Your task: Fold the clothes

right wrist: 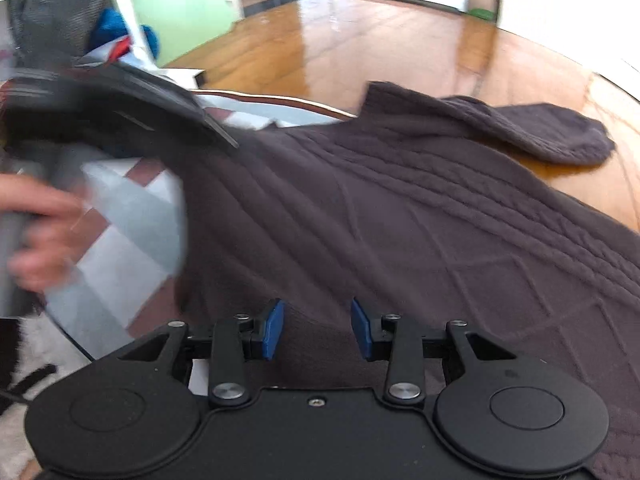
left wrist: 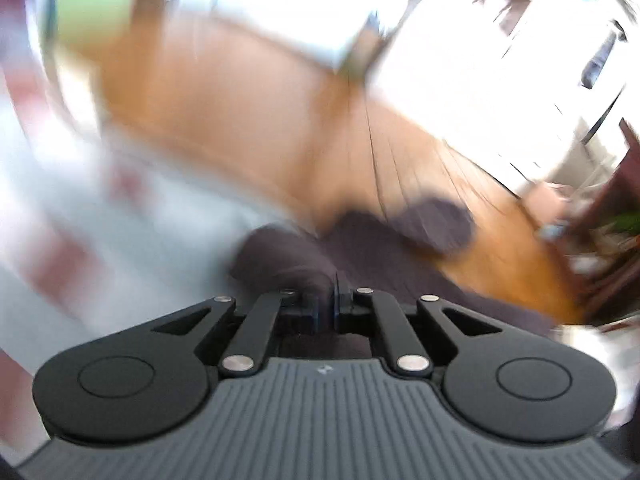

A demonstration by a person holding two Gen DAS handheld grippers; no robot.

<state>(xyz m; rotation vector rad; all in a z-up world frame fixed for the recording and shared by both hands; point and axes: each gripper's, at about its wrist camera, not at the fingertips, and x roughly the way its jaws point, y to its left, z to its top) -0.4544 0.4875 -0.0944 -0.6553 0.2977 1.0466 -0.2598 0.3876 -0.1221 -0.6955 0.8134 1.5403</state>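
Left gripper point(left wrist: 335, 300): fingers pressed together, with dark cloth right at the tips; it appears to pinch an edge of the sweater, though blur prevents certainty. In the right wrist view it shows as a dark blurred body at upper left point(right wrist: 120, 108), over the sweater's left edge.
Left hand point(right wrist: 36, 232): blurred, wrapped round the grey handle.
Cover point(right wrist: 132, 216): pale blue with brown checks, lying beside and under the sweater's left edge.
Sweater point(right wrist: 400, 216): dark cable knit, spread flat across the cover and onto the floor; one sleeve point(right wrist: 560, 136) lies out on the floor at far right.
Floor point(right wrist: 360, 40): polished wood, beyond the sweater.
Right gripper point(right wrist: 317, 330): blue pads spread apart, nothing between them, poised just above the sweater's near part.
Step in hand: judged early; the garment lies open and the left side is being taken up for a first fold.
Next move: judged to call for the right gripper to close on the near edge, so both lift evenly and carry the side across.
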